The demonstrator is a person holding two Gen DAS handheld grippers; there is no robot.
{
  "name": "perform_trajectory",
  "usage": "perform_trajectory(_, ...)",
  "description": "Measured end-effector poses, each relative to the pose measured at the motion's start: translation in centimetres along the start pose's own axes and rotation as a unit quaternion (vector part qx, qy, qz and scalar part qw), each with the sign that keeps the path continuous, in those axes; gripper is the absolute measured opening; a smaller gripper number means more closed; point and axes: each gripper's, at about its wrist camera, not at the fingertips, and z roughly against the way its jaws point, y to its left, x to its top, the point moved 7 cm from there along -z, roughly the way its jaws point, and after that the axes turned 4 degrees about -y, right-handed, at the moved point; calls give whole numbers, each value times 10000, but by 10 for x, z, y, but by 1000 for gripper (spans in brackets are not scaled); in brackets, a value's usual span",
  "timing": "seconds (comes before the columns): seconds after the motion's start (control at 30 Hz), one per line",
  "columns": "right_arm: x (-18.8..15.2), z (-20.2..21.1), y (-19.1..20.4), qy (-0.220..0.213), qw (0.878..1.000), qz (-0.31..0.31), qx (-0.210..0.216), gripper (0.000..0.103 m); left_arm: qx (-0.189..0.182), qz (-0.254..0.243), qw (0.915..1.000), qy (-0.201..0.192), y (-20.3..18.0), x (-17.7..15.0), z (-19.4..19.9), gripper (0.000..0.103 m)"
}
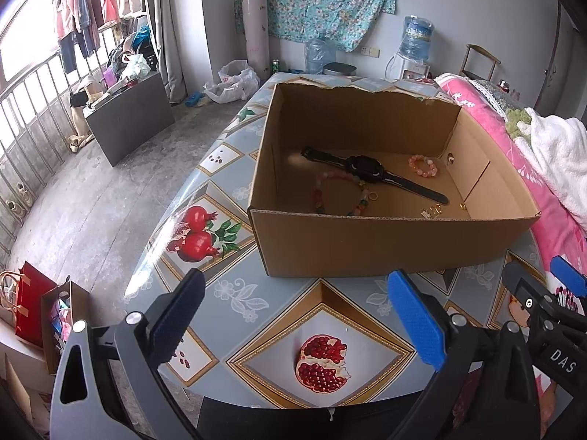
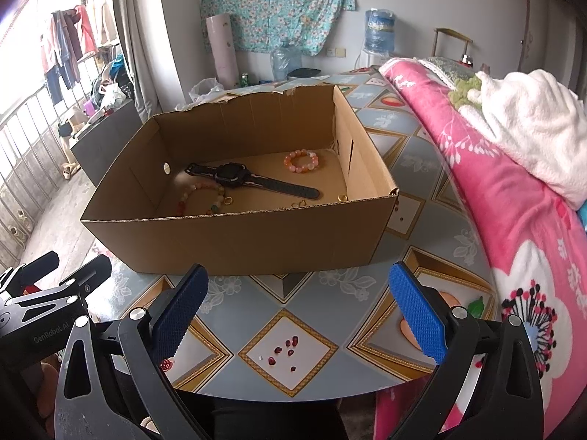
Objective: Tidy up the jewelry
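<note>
In the cardboard box (image 1: 385,242) — watch (image 1: 370,173), bead bracelets; both jaws wide, empty.

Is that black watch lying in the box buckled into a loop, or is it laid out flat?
Laid out flat. The watch lies on the floor of the cardboard box with both straps stretched straight out, ends apart, not joined.

A lived-in home bedroom is surrounding us: laundry (image 1: 88,11) is hanging by the balcony railing far left of the grippers, a pink floral quilt (image 2: 488,168) is lying right, and a water dispenser (image 1: 416,42) is standing ahead.
</note>
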Motion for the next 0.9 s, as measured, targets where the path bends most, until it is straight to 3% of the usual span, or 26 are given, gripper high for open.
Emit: perform_trajectory(0.9, -3, -1, 1, 27, 10000, 16, 16, 95, 19, -8, 10000, 8, 0, 0, 1, 98)
